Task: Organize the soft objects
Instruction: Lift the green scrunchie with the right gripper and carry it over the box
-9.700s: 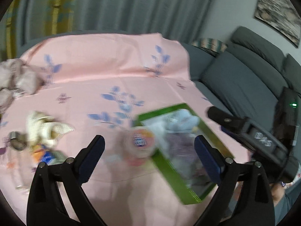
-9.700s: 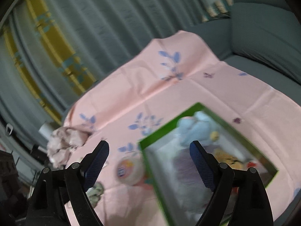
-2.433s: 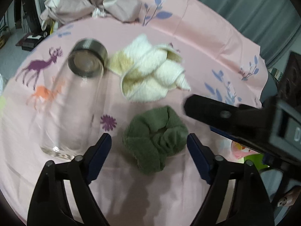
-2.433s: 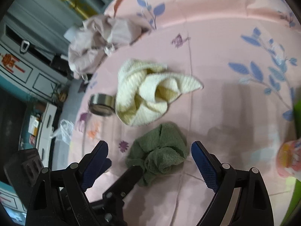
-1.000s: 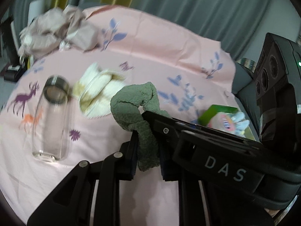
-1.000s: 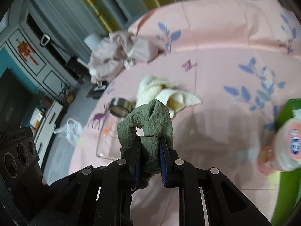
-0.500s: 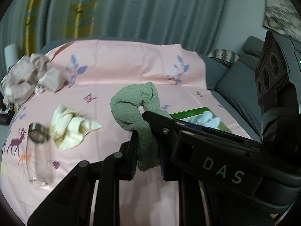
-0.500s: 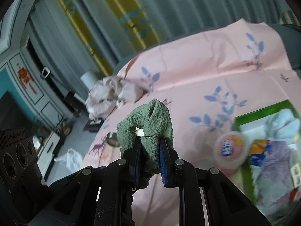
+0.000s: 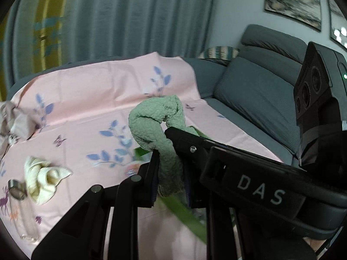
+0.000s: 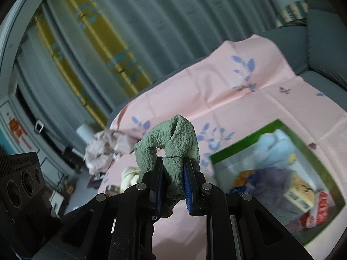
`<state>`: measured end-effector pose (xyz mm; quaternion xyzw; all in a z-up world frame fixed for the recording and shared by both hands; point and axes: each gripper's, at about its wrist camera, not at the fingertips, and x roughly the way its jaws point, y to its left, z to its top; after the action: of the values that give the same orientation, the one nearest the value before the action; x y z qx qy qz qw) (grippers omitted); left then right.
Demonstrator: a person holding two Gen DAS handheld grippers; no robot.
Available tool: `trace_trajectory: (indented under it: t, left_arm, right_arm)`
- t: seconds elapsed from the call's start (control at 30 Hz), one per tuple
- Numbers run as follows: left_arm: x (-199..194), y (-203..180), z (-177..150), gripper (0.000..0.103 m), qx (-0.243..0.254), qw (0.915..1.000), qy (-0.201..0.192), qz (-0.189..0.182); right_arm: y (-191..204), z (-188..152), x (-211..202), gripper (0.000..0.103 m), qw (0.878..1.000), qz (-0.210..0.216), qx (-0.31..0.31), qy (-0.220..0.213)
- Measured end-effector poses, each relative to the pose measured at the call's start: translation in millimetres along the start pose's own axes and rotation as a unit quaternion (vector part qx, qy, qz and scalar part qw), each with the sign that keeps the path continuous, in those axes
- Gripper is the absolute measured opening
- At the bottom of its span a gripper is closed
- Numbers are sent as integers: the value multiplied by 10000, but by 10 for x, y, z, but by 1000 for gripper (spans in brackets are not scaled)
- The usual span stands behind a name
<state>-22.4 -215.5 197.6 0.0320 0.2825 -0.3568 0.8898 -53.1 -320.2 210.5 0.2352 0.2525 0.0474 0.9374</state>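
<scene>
A green terry cloth (image 9: pixel 156 127) hangs bunched in the air, and both grippers hold it. In the left wrist view my left gripper (image 9: pixel 170 173) is shut on its lower end, and the right gripper's black body crosses just to the right. In the right wrist view my right gripper (image 10: pixel 172 173) is shut on the same green cloth (image 10: pixel 171 143), whose loop stands above the blue pads. The green box (image 10: pixel 245 138) lies below and to the right, holding several soft items, a pale blue one among them. A cream cloth (image 9: pixel 43 177) lies on the pink tablecloth (image 9: pixel 86 99) at the left.
A clear glass bottle (image 9: pixel 21 212) lies beside the cream cloth. A crumpled pale pink cloth (image 9: pixel 13 121) sits at the table's far left. A grey sofa (image 9: pixel 256 99) runs along the right. The green box rim (image 9: pixel 186 216) shows under the grippers.
Both grippers have carried the green cloth up and to the right, away from the bottle and cream cloth. The green box has come into view beneath and beside them.
</scene>
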Motion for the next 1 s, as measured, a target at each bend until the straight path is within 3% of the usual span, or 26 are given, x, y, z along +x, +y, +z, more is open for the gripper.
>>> trace_trajectory:
  t: [0.3,0.4,0.67,1.0]
  left_arm:
    - [430,-310,5,16,179,9981,363,-468]
    - [579,-408,-36,16,272,9972,524,-458]
    - [927,-557,-130,17,284,9945,871,-509]
    - [1261,-603,-279,20,252,9901,1312,-434]
  right_arm:
    - [-607,14,-155,20,9968,-261,748,-96]
    - [-773,2,-107,20,9946,-494,916,4]
    - [-1182,-75,-44,20,9876,-522,1471,186]
    - [-1496,-154,105,20,9770,-943,1832,551]
